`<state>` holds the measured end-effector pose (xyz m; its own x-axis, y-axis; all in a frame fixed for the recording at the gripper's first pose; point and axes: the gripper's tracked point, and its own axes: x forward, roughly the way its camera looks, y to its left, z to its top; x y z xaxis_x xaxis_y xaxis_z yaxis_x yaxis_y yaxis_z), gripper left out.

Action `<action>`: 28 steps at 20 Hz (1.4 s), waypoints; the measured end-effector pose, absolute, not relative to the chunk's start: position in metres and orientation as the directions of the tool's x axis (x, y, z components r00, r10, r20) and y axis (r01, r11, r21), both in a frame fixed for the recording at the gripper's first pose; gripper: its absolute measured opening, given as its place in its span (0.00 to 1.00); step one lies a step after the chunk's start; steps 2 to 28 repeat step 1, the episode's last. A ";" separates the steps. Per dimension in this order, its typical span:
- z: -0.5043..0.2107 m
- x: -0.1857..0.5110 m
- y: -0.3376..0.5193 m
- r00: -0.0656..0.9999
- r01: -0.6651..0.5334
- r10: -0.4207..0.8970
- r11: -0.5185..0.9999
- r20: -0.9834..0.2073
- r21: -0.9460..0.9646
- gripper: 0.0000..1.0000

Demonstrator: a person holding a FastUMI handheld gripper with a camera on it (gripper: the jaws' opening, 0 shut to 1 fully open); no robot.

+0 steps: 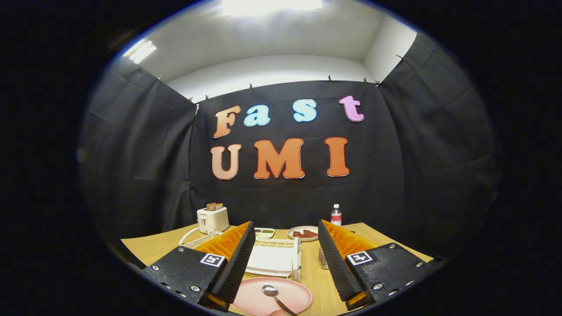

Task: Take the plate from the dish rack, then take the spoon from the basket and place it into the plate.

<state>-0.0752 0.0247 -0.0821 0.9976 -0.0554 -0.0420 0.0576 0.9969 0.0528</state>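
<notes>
Spoon (275, 297) on pink plate (272, 296), fingers (235, 261) apart

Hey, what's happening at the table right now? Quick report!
Gripper open, holding nothing. Spoon lying in pink plate on table, between the fingers. White dish rack just beyond plate. Nothing in the way.

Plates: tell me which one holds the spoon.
The pink plate between the open jaws of the gripper holds the spoon; the small white plate beyond carries dark food.

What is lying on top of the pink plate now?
A metal spoon lies on the pink plate, bowl up, between the open gripper fingers. The left finger covers part of the plate's rim, so nothing can be said about that part.
</notes>
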 end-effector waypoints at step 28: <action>-0.082 -0.075 0.025 0.998 0.057 -0.055 0.997 -0.042 0.051 0.86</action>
